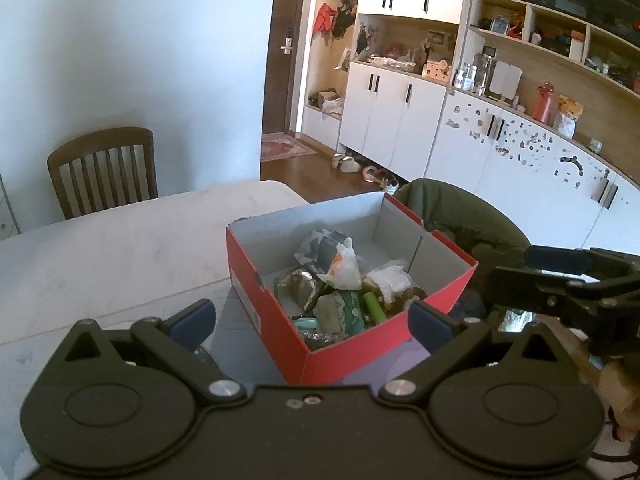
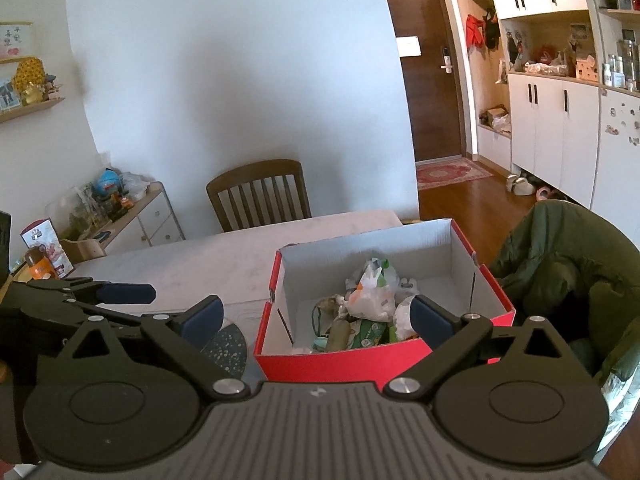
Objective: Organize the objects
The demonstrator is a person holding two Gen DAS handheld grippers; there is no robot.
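Red box (image 1: 280,320), lid off, white inside, standing on pale counter (image 1: 100,248) near its right-hand edge. Inside, a loose heap: white plastic bag (image 1: 344,268) with orange print on top, crumpled grey-and-white wrapper (image 1: 320,246) behind it, green tube (image 1: 374,306) lying flat, green-printed packet (image 1: 352,308) beside the tube, teal item (image 1: 306,323) at the near wall, partly hidden. Further contents too jumbled to name.

Left claw (image 1: 310,318): fingers spread wide, nothing between the blue pads (image 1: 192,318); held low in front of the box's near corner, one pad to the left of the box, the other over its near right wall. Contact with the box cannot be told.

Right claw (image 2: 316,318): likewise spread wide and empty, facing the box's near side, right pad over the rim above the heap. Left claw visible at the left edge of the right wrist view, fingers apart.

Speckled dark disc (image 2: 228,346) flat on the counter just left of the box. Wooden chair (image 2: 260,194) at the far side of the counter. Green jacket (image 2: 560,268) draped to the right of the box, off the counter.
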